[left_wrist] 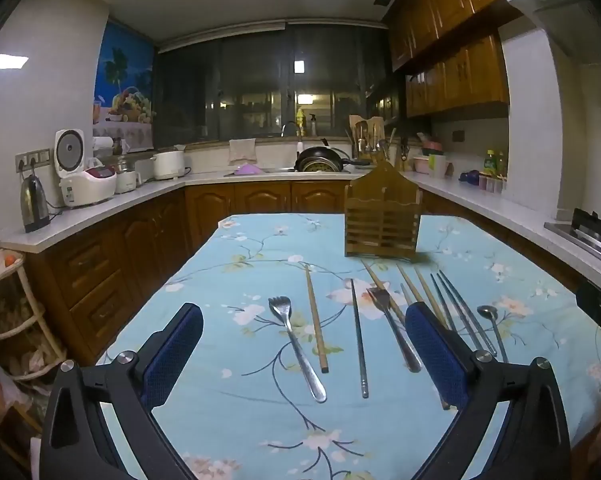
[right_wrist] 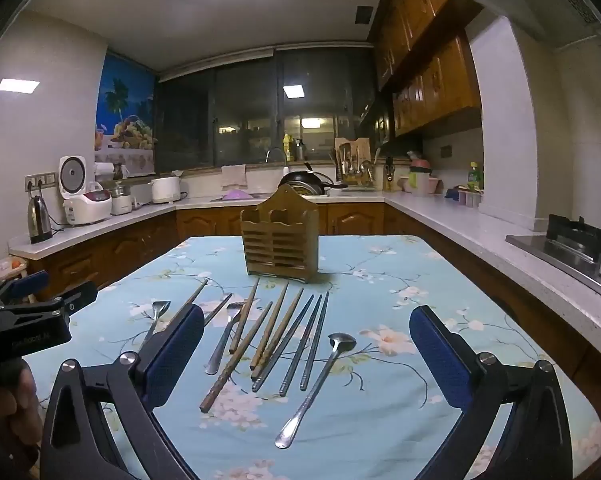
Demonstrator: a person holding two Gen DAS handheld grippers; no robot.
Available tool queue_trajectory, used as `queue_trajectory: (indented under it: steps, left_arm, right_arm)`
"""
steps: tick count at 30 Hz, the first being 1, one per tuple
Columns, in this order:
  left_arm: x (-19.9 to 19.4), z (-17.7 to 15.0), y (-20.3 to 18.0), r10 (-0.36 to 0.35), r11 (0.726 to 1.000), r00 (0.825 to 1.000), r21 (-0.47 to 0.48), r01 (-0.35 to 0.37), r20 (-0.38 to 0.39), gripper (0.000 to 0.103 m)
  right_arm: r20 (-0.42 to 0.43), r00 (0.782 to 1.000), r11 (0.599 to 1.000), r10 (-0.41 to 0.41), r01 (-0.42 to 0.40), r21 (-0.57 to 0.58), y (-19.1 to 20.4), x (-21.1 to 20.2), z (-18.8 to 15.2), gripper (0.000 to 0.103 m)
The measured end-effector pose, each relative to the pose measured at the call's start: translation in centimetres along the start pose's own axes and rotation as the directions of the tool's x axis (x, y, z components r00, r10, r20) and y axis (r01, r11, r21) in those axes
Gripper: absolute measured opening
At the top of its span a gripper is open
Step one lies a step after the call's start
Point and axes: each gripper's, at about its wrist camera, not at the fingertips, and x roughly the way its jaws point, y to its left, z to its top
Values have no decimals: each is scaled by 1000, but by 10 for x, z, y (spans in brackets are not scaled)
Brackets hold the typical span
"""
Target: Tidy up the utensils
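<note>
A wooden slatted utensil holder [left_wrist: 382,222] stands upright at the far middle of the table; it also shows in the right wrist view [right_wrist: 280,236]. Loose utensils lie in front of it: a steel fork [left_wrist: 296,344], a second fork [left_wrist: 394,328], wooden chopsticks [left_wrist: 315,320], metal chopsticks [left_wrist: 359,340] and a small spoon [left_wrist: 490,318]. The right wrist view shows a long spoon [right_wrist: 320,380], wooden chopsticks [right_wrist: 240,360] and metal chopsticks [right_wrist: 300,340]. My left gripper [left_wrist: 303,312] is open and empty above the near utensils. My right gripper [right_wrist: 306,314] is open and empty above the chopsticks.
The table wears a light blue floral cloth [left_wrist: 236,412]. Kitchen counters [left_wrist: 100,208] with a kettle [left_wrist: 34,204] and rice cookers run along the left and back. A stove [right_wrist: 572,248] sits on the right counter. The left gripper's body [right_wrist: 32,316] shows at the right view's left edge.
</note>
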Motion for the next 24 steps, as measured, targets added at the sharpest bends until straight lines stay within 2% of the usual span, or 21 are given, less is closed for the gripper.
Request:
queue_trajectory:
  steps: [24]
  left_arm:
    - [-2,2,-1,-1,1000,1000,-10,1,-1,102]
  right_arm:
    - [-11,1000,1000,5,-5,7,3,0,0,103]
